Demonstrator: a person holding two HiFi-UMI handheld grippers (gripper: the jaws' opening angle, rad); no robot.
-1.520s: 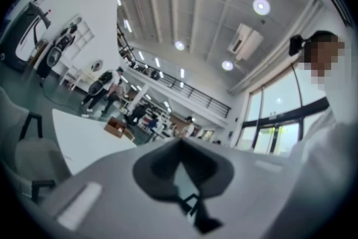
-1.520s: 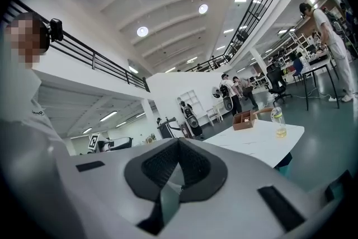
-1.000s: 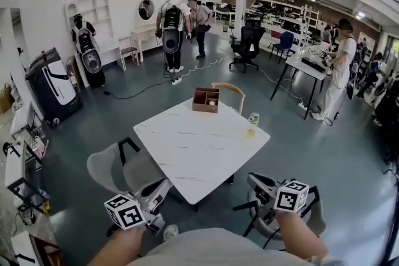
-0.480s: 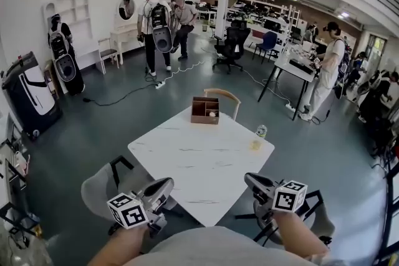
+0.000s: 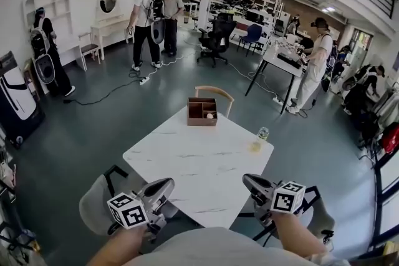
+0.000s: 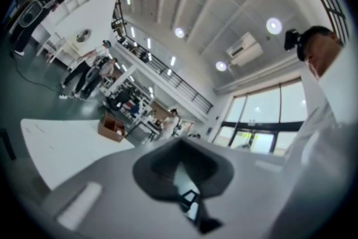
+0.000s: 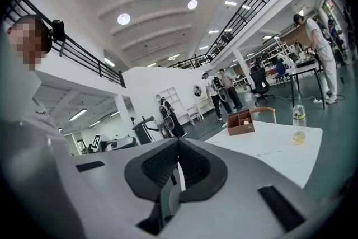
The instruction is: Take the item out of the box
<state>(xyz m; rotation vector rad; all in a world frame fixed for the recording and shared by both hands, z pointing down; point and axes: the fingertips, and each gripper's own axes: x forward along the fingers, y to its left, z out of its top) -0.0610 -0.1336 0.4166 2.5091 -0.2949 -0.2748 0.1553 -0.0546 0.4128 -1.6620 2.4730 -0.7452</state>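
A brown wooden box (image 5: 202,111) with compartments stands at the far edge of the white table (image 5: 193,165). A small pale item (image 5: 211,115) lies in its right compartment. My left gripper (image 5: 163,186) is shut and holds nothing, low by the table's near left corner. My right gripper (image 5: 249,182) is also shut and holds nothing, at the near right corner. Both are far from the box. The box (image 6: 111,127) shows small in the left gripper view beyond the shut left gripper (image 6: 179,144). The right gripper view shows the box (image 7: 241,122) past the shut right gripper (image 7: 179,145).
A bottle (image 5: 262,134) with yellowish liquid stands at the table's right edge. A wooden chair (image 5: 215,94) stands behind the box. A grey chair (image 5: 96,202) sits at the near left and another chair (image 5: 315,216) at the near right. Several people stand farther back.
The view has turned so that the table and box now sit more to the centre and a little nearer. Both grippers keep their low place and stay shut.
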